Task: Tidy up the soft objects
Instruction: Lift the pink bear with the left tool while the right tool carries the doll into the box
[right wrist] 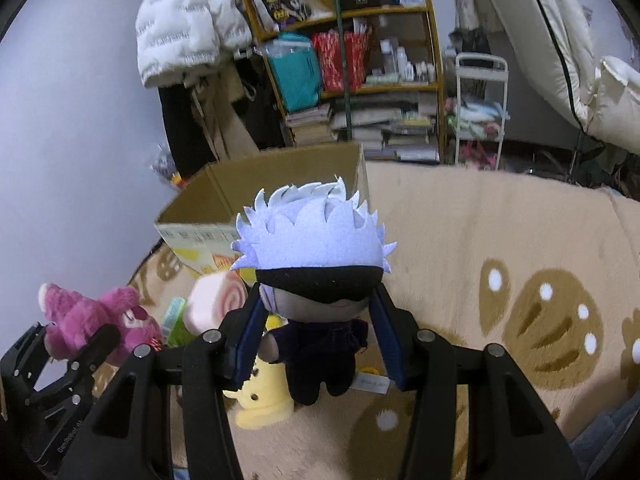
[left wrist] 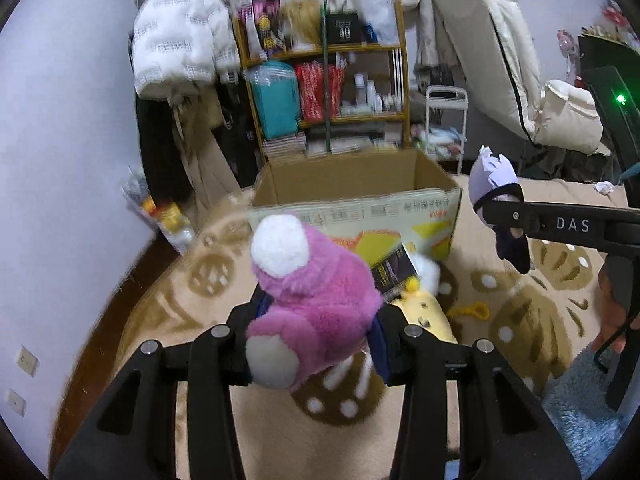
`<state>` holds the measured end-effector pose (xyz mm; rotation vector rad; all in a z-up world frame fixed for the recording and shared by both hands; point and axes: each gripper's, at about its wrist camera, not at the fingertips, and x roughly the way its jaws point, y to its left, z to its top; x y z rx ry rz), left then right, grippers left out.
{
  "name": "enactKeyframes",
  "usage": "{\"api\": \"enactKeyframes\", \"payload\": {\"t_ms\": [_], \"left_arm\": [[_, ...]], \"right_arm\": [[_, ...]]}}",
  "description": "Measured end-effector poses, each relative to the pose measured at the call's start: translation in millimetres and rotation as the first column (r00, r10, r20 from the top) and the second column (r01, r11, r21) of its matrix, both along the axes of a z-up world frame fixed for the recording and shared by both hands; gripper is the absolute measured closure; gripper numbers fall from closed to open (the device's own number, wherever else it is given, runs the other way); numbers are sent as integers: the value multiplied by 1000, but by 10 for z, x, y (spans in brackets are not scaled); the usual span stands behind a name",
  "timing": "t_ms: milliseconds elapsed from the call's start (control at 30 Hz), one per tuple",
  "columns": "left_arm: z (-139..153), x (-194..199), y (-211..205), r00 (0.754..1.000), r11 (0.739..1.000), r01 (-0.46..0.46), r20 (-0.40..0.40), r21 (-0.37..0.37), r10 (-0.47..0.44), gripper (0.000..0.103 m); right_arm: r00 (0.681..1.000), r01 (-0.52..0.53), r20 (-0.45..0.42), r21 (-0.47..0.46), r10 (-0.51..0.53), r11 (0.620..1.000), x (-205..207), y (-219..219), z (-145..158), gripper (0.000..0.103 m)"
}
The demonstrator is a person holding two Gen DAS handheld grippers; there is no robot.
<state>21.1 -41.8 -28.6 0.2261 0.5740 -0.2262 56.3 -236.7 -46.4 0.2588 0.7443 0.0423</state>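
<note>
My left gripper (left wrist: pixel 320 316) is shut on a pink plush bear (left wrist: pixel 316 280) with a white muzzle, held above the rug. In the right wrist view the same bear (right wrist: pixel 92 316) shows at lower left in that gripper (right wrist: pixel 72 336). My right gripper (right wrist: pixel 318 300) is shut on a small doll (right wrist: pixel 316 248) with spiky white hair, a black blindfold and dark clothes. The left wrist view shows this doll (left wrist: pixel 494 178) at the right, pinched by the right gripper (left wrist: pixel 490 210). An open-topped cardboard box (left wrist: pixel 352 188) (right wrist: pixel 260 184) stands just beyond both toys.
On the beige patterned rug (right wrist: pixel 500 240) lie a yellow plush (right wrist: pixel 264 396) (left wrist: pixel 424 312), a pink swirl plush (right wrist: pixel 216 300) and a white plush (left wrist: pixel 430 272). Behind the box stand a cluttered shelf (left wrist: pixel 328 80), a hanging white jacket (left wrist: pixel 180 40), a white cart (right wrist: pixel 478 112) and a leaning mattress (left wrist: pixel 500 40).
</note>
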Motion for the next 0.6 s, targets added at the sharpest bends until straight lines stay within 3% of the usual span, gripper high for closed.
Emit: {"api": "enactKeyframes", "payload": {"t_ms": [333, 600], "left_arm": [[280, -98, 71, 993, 1000, 2, 120, -10, -1, 60], [460, 21, 201, 987, 998, -18, 158, -52, 26, 60]], "right_arm": [[994, -11, 109, -62, 18, 998, -126, 166, 217, 49], [987, -10, 159, -103, 26, 995, -161, 227, 379, 49]]}}
